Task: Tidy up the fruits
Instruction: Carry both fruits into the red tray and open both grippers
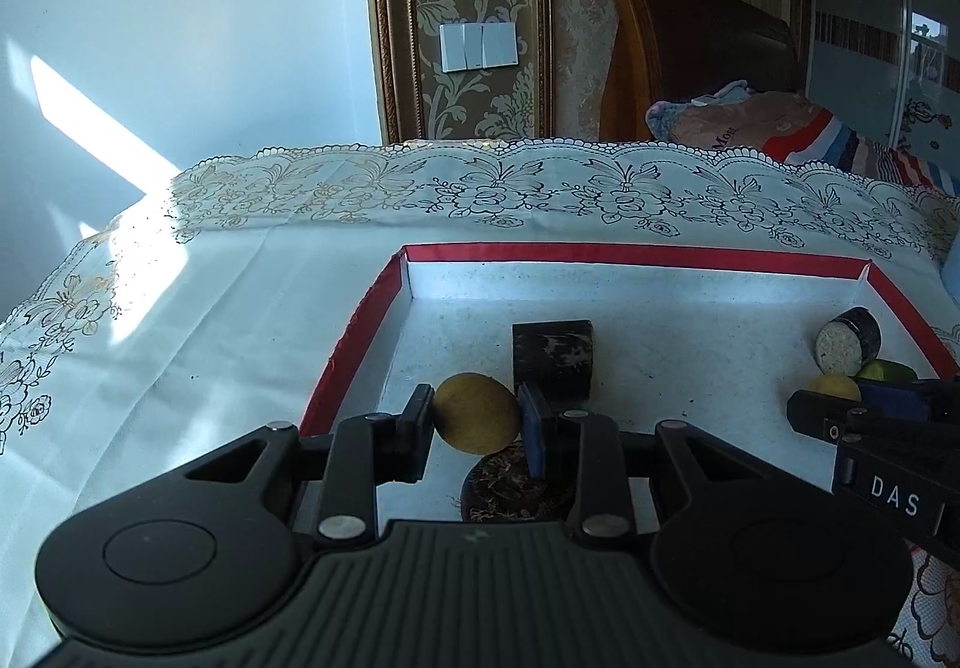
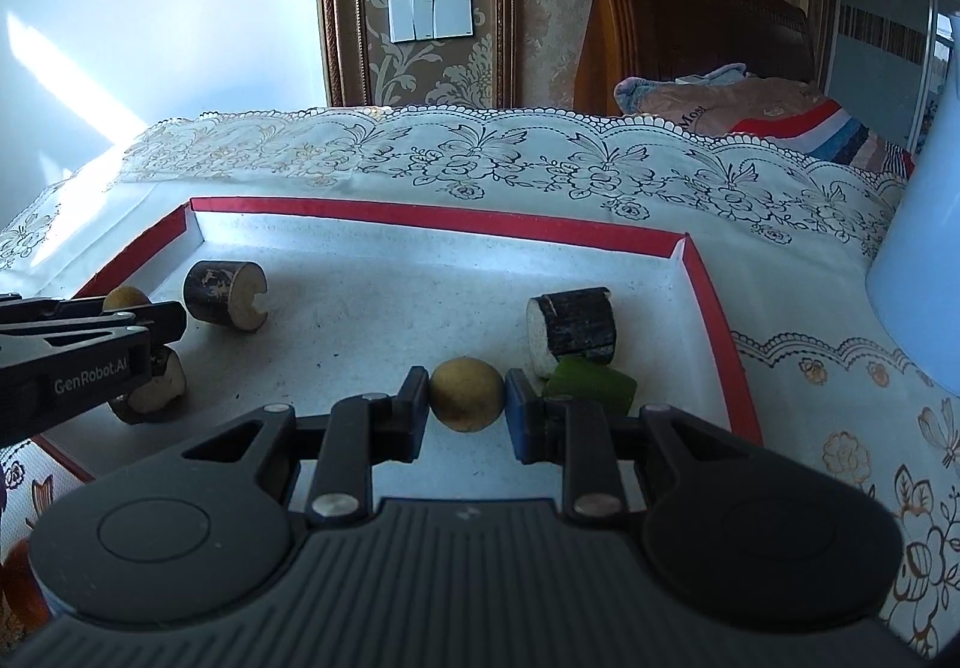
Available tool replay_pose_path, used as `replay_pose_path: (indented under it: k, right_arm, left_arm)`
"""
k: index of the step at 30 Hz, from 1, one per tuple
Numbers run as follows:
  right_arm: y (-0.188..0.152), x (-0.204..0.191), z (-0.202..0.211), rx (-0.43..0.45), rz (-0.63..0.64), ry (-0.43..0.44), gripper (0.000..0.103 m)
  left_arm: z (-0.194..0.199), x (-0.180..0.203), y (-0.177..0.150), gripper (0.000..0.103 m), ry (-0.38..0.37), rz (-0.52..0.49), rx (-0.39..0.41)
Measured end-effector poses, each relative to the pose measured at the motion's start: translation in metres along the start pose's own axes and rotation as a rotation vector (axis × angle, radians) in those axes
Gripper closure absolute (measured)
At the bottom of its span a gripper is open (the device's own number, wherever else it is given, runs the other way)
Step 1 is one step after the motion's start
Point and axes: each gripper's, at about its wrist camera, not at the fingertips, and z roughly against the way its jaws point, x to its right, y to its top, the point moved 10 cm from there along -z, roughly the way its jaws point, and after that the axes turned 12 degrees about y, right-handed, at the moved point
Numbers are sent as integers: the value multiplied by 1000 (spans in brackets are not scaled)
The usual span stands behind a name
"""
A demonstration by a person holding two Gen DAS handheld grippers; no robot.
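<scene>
Left wrist view shows our left gripper [image 1: 477,416] pinching a yellow fruit [image 1: 476,412] over the red-rimmed tray [image 1: 636,252] (right gripper [image 2: 467,395] likewise), so next we lower and release.

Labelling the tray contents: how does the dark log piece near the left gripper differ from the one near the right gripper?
In the right wrist view, the left log piece shows a notch cut into its pale end; the right log piece shows a whole round end. The left one lies alone on the tray floor; the right one has a green piece against it. The left piece's pale end faces right, the right piece's faces left. Both are short cylinders with dark bark, lying on their sides.
</scene>
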Motion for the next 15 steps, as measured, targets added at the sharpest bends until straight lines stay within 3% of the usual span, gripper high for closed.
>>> replay_pose_path:
  k: [8,15]
  right_arm:
    - [-2,-2,-1,-3,16,-7,77]
    - [-2,-6,-1,-1,28,-4,69]
  left_arm:
    - [4,4,-1,73,7,-25,15]
    - [5,5,-1,72,12,-22,15]
